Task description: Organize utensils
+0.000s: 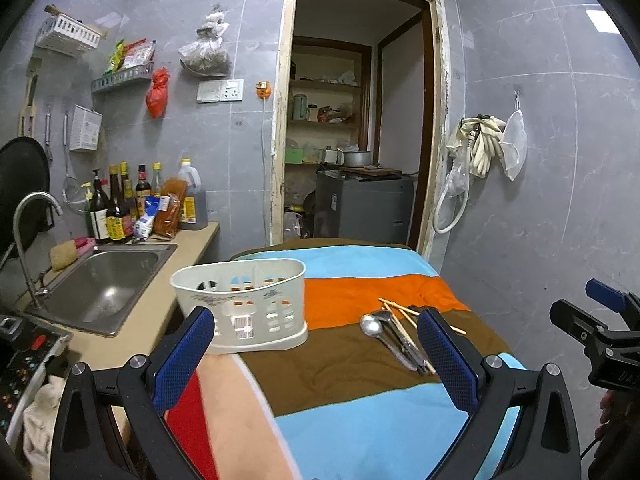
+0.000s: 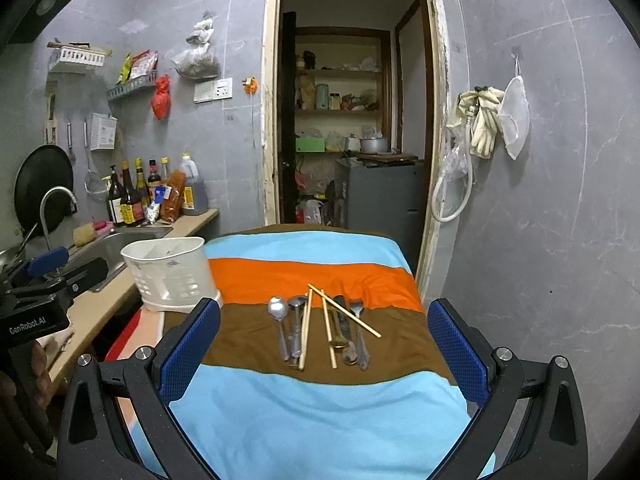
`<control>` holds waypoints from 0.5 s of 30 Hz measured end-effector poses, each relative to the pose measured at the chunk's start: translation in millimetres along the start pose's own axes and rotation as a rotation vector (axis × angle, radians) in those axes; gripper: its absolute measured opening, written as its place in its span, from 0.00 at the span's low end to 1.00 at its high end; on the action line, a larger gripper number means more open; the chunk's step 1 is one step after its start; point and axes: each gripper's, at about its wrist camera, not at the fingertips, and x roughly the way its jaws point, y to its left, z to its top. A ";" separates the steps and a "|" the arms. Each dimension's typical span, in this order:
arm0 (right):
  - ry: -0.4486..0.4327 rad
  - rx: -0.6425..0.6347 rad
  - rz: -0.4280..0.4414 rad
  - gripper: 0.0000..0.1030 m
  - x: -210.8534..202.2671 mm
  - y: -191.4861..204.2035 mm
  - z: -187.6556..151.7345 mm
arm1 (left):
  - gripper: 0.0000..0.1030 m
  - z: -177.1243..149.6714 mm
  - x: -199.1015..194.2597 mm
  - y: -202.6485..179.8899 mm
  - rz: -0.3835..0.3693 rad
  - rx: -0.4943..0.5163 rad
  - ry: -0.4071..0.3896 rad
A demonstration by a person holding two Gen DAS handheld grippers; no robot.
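A cream plastic utensil caddy stands empty at the left edge of a striped cloth; it also shows in the right wrist view. Several utensils lie side by side on the brown stripe: spoons, wooden chopsticks, a knife and a fork. They show in the left wrist view as a bunch. My left gripper is open and empty, close in front of the caddy. My right gripper is open and empty, a little short of the utensils.
A steel sink with a tap sits in the counter to the left. Sauce bottles stand behind it. An open doorway with shelves lies ahead. Gloves hang on the right wall.
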 end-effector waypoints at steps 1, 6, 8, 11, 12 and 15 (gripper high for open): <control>0.005 -0.002 0.000 0.99 5.7 -4.4 0.8 | 0.99 1.4 7.6 -2.6 -0.005 -0.002 0.004; 0.046 -0.008 0.007 0.99 50.1 -30.0 11.6 | 0.99 6.9 48.0 -14.8 -0.018 0.001 0.039; 0.072 -0.001 0.020 0.99 72.4 -44.3 15.7 | 0.99 9.5 69.0 -20.7 -0.019 -0.001 0.060; 0.118 0.007 0.049 0.99 108.0 -63.6 17.8 | 0.99 9.8 102.8 -31.5 -0.015 -0.013 0.096; 0.133 0.012 0.065 0.99 118.8 -66.7 19.1 | 0.99 9.0 110.4 -33.1 -0.012 -0.015 0.105; 0.179 0.010 0.112 0.99 157.5 -83.1 17.9 | 0.99 4.0 145.9 -42.5 -0.023 -0.017 0.149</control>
